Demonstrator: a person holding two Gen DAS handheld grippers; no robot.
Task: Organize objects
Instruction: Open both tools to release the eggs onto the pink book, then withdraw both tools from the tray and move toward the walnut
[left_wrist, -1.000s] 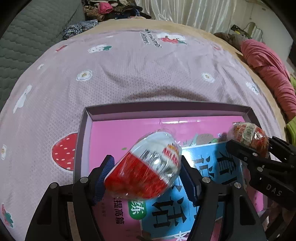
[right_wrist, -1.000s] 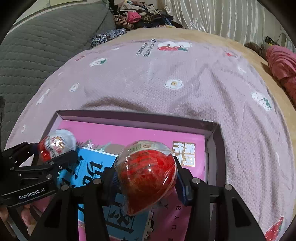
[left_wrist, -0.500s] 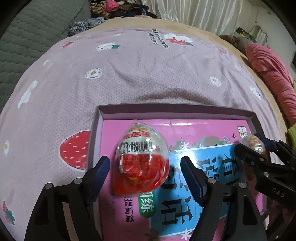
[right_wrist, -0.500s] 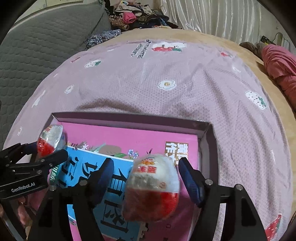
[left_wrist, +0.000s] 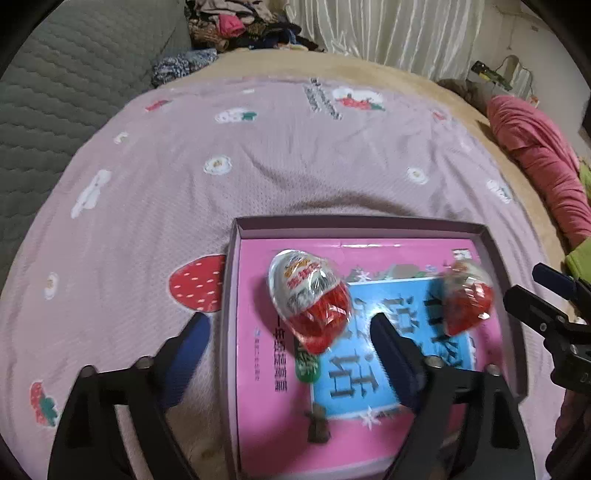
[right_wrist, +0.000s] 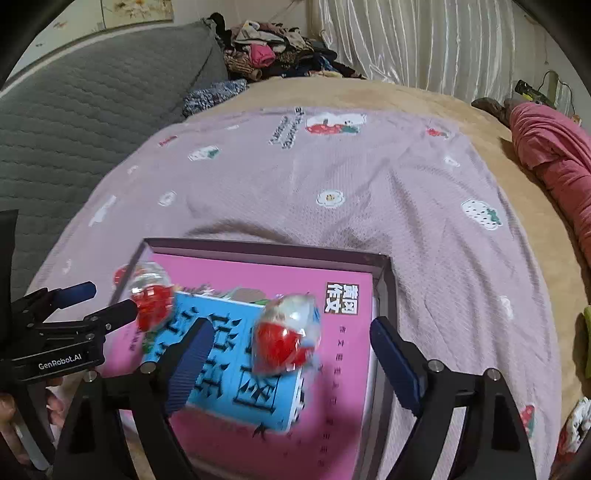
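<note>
Two red-and-white wrapped toy eggs lie in an open purple box (left_wrist: 369, 223) on a pink-and-blue book (left_wrist: 369, 387). One egg (left_wrist: 310, 299) lies just ahead of my open left gripper (left_wrist: 291, 343); the right wrist view shows it at the box's left (right_wrist: 151, 295). The other egg (right_wrist: 286, 336), blurred, lies between the open fingers of my right gripper (right_wrist: 291, 354); it also shows in the left wrist view (left_wrist: 467, 299). Neither gripper touches an egg. The box (right_wrist: 384, 280) and book (right_wrist: 332, 398) fill the right view's lower middle.
The box rests on a pink strawberry-print blanket (left_wrist: 258, 166) over a bed. A grey quilted headboard (right_wrist: 74, 110) stands at the left. A clothes pile (right_wrist: 266, 55) lies at the back. A red cloth bundle (left_wrist: 539, 155) lies at the right edge.
Both grippers opened and let go of their eggs, which dropped onto the book in the box. Both grippers have pulled back and up from the box.
</note>
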